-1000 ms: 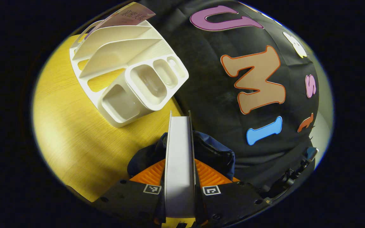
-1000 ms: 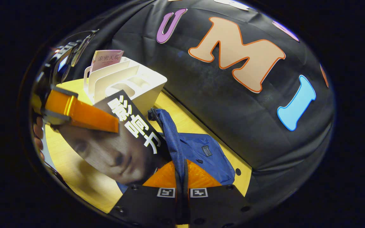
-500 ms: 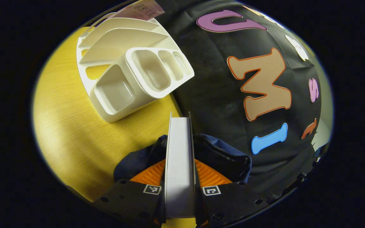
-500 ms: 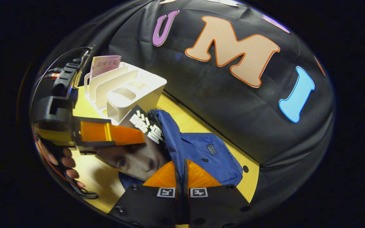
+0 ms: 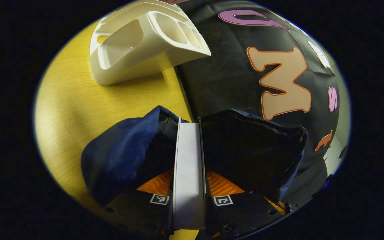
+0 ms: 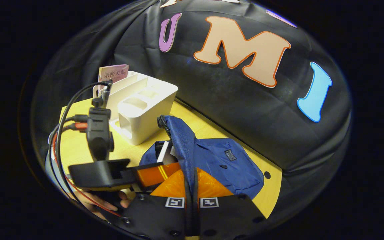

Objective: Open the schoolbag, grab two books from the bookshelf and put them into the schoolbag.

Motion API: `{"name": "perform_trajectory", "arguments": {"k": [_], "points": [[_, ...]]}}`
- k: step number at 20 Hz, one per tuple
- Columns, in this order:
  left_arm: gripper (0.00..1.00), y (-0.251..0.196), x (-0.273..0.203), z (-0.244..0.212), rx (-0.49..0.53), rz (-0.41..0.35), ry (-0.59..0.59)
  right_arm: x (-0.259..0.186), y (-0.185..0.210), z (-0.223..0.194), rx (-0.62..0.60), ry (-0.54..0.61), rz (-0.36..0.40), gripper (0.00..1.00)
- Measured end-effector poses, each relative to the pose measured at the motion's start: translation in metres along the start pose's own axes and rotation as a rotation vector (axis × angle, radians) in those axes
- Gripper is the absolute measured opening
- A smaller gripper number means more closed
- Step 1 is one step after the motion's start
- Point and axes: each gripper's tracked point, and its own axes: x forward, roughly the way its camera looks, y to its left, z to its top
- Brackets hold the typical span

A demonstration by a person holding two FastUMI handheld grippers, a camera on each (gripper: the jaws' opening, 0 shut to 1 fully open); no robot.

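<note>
Right tongs (image 6: 192,186) pinched together on the bag's (image 6: 222,160) raised flap edge, holding the mouth up and open. Left tongs (image 5: 188,180) clamped on a book (image 5: 188,166), page edge up, its far end already over the dark opening; from the right gripper view the left tongs (image 6: 152,173) sit at the mouth with the book (image 6: 163,151) partly inside, just beside the lifted flap.

Step in hand, as I read it: first book going into the bag.

Next move likely needs: push the book deeper past the zipper line, then let the left tongs part and back out, while the right tongs hold the flap.

Beyond the bag, on the worktop (image 5: 68,100), the white shelf (image 6: 138,110); a pink book (image 6: 112,71) stands in its far slot, probably the second to fetch.
</note>
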Motion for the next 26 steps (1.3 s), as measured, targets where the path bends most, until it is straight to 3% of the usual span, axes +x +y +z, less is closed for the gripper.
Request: {"name": "perform_trajectory", "arguments": {"k": [6,11,12,13,16,17,21,26], "points": [[0.34,0.010,0.028,-0.013,0.004,0.005,-0.023,-0.005,-0.004,0.000,0.074,-0.002,0.029,0.03],[0.40,0.016,0.029,-0.018,0.025,0.014,0.033,-0.004,-0.009,-0.003,0.088,0.009,0.023,0.03],[0.34,0.015,0.025,-0.017,0.053,0.013,0.041,-0.003,-0.010,-0.003,0.099,0.013,0.022,0.03],[0.52,0.014,0.019,-0.019,0.088,0.019,0.059,-0.003,-0.011,-0.002,0.112,0.015,0.020,0.03],[0.88,0.009,-0.008,-0.021,0.154,0.014,0.114,-0.002,-0.017,0.001,0.145,0.014,0.008,0.03],[0.94,0.007,-0.016,-0.015,0.200,0.027,0.119,-0.002,-0.019,0.001,0.151,0.014,0.005,0.03],[0.94,-0.017,-0.051,0.028,0.358,0.008,0.068,-0.001,-0.019,0.001,0.128,0.014,-0.013,0.03],[0.94,-0.063,-0.096,0.102,0.535,-0.084,-0.076,-0.003,-0.019,0.002,0.110,0.006,-0.043,0.03]]}}
